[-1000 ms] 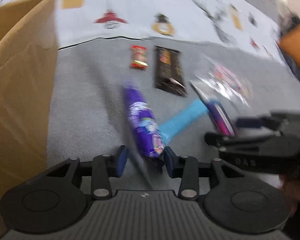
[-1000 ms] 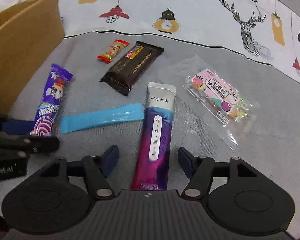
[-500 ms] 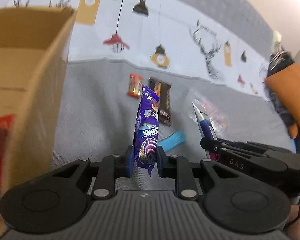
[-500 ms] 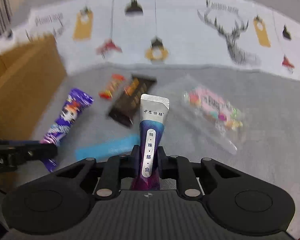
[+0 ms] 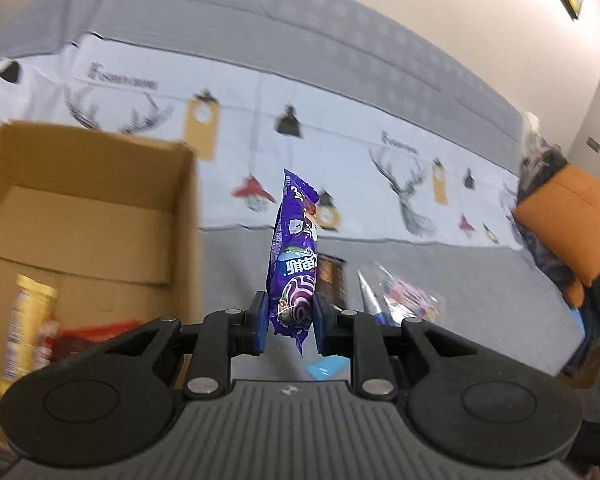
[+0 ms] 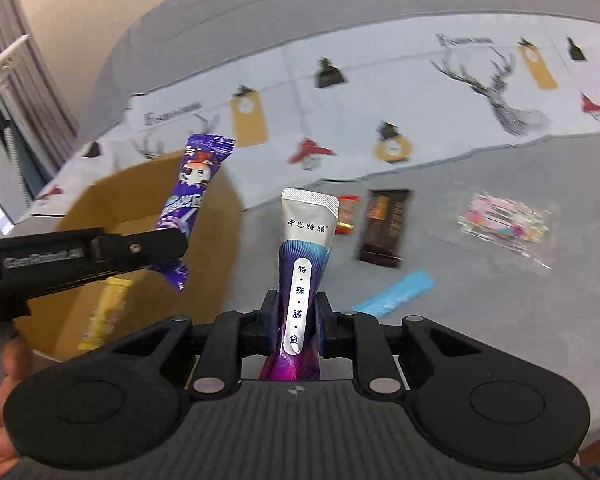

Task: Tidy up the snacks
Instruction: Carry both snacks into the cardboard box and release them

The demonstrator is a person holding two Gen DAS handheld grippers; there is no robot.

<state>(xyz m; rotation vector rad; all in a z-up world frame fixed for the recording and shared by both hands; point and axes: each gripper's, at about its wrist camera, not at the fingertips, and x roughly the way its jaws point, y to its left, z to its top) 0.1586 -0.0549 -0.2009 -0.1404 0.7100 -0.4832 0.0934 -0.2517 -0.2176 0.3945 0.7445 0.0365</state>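
The left gripper (image 5: 288, 322) clamps a purple foil candy wrapper (image 5: 294, 264) upright in the air, just right of an open brown cardboard box (image 5: 100, 208). The right gripper (image 6: 296, 320) pinches a silver-and-purple stick pouch (image 6: 304, 264), raised above the grey cloth (image 6: 480, 300), where a black bar wrapper (image 6: 384, 228) lies.

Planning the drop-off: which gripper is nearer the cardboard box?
Left. The left gripper hangs at the cardboard box opening; the right gripper is beside the box, over the sofa.
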